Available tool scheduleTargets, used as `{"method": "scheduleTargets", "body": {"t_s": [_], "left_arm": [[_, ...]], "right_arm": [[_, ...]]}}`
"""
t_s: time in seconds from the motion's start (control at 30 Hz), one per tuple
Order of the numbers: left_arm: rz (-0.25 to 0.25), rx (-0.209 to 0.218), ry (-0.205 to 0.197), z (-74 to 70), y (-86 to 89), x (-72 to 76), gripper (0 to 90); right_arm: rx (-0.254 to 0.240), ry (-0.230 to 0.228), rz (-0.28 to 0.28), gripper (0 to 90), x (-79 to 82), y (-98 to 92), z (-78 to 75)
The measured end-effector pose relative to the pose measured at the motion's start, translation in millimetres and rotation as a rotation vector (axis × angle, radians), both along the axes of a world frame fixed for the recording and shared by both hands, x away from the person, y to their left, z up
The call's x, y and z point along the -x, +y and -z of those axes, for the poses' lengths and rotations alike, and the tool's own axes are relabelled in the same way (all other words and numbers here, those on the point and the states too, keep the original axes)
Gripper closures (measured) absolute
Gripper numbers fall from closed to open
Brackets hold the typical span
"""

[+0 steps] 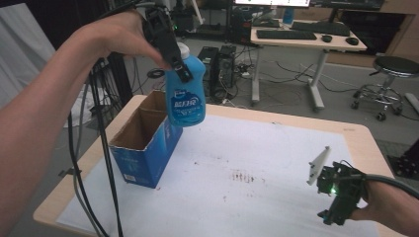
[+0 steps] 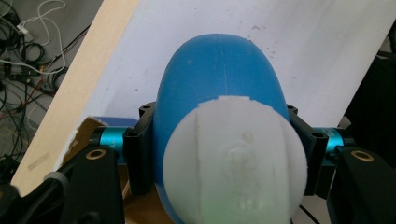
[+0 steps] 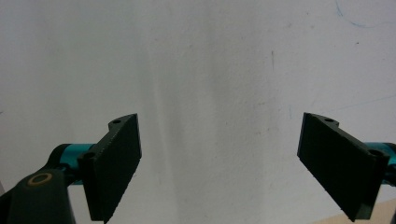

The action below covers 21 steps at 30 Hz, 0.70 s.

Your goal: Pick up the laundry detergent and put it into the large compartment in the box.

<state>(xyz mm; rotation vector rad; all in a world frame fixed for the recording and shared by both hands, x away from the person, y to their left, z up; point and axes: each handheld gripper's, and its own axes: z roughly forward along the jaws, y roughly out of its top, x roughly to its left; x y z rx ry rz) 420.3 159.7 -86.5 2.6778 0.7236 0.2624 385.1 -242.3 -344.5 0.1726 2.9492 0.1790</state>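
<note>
Holding the blue bottle (image 1: 186,96) in the air, our left gripper (image 1: 174,58) is clamped on it just below the white cap (image 2: 236,161). It hangs over the near-right edge of the open blue box (image 1: 143,148), clear of the rim. In the left gripper view the cap and bottle body hide most of the box; the label is too blurred to read. Our right gripper (image 3: 219,163) rests low at the table's (image 1: 276,187) right side, jaws wide apart, nothing between them. We see plenty of bare white table between box and right gripper. Both forearms are cut off by the frame.
</note>
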Motion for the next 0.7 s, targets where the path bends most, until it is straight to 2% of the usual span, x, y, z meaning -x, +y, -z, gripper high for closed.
{"method": "scheduleTargets", "body": {"t_s": [0.27,0.47,0.7], "left_arm": [[-0.082,-0.020,0.012,0.3,33.3,-3.8,38.5],[-0.125,-0.039,0.014,4.8,54.5,-3.8,38.5],[-0.166,-0.037,0.022,10.7,76.6,-1.8,38.5]], "right_arm": [[0.000,-0.001,-0.002,12.8,0.2,2.3,2.1],[0.003,0.001,-0.009,12.9,0.3,3.0,4.2],[0.007,0.006,-0.009,12.9,0.8,3.3,7.1]]}}
